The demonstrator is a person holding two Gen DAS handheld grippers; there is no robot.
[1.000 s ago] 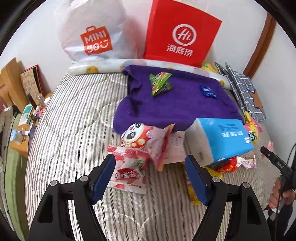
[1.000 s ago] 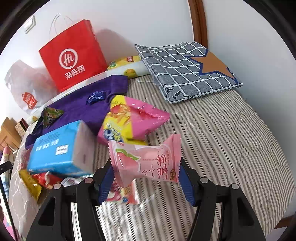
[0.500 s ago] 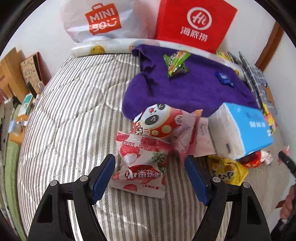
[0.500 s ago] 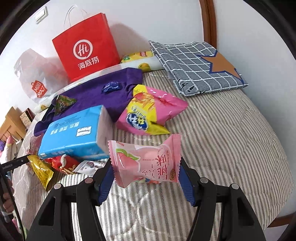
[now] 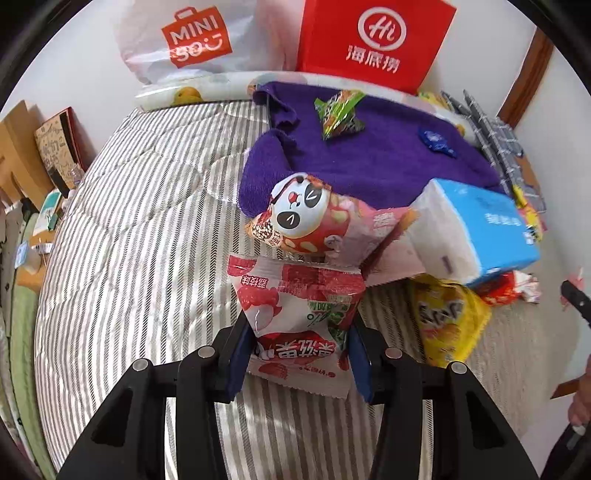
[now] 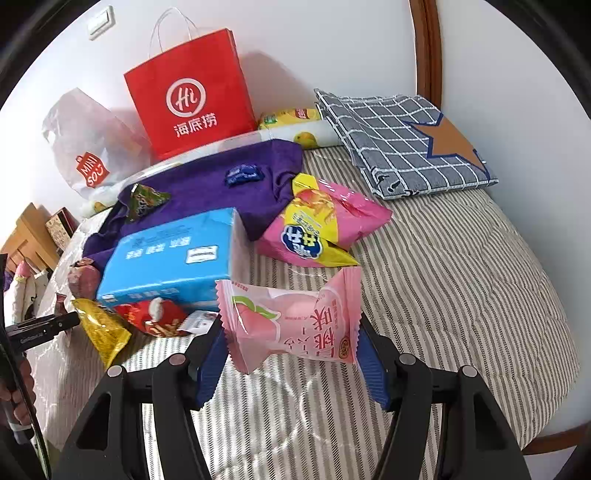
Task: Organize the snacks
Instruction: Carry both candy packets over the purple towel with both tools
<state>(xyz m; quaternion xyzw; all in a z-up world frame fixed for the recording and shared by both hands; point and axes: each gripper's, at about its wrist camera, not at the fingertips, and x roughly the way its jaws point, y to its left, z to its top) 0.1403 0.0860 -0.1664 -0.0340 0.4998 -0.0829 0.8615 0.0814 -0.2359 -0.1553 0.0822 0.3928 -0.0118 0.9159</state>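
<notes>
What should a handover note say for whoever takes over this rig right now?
Left claw: shut on the red lychee snack packet, low over the striped bed.
Right claw: shut on the pink peach snack packet, held clear above the bed.
Still loose: panda packet, yellow packet and red packet by the blue tissue pack; pink-yellow chip bag; green packet and small blue packet on the purple cloth.
Done: two packets picked. Left: place them, then collect the rest. No destination is evident.

White wall (image 6: 332,44) behind a striped quilted bed (image 6: 461,266); brown wooden door frame (image 6: 428,48) at right; light switch (image 6: 100,23) upper left.
</notes>
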